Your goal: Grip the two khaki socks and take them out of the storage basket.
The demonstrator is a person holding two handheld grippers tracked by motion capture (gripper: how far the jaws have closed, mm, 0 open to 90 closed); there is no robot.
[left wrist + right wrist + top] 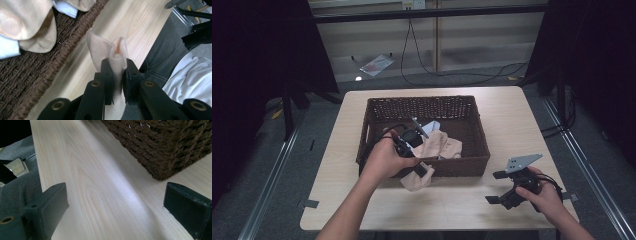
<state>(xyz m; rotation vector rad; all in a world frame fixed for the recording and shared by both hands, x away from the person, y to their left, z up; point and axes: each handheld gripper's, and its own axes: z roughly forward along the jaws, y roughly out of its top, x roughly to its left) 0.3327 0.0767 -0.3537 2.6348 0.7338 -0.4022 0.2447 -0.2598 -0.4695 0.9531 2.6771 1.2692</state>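
A peach sock (100,47) is pinched between the jaws of my left gripper (117,63), which is shut on it. In the high view this sock (413,183) hangs over the table just outside the front wall of a brown wicker basket (472,165), below the left gripper (424,172). More peach socks (441,145) and a white cloth (432,126) lie inside the basket. My right gripper (494,187) rests low over the table's front right, apart from the basket, open with nothing between its jaws (117,205).
The basket rim (62,55) runs close beside the held sock. The light wooden table (507,115) has bare surface right of and in front of the basket. The basket's corner (162,157) stands ahead of the right gripper. Cables lie on the floor beyond the table.
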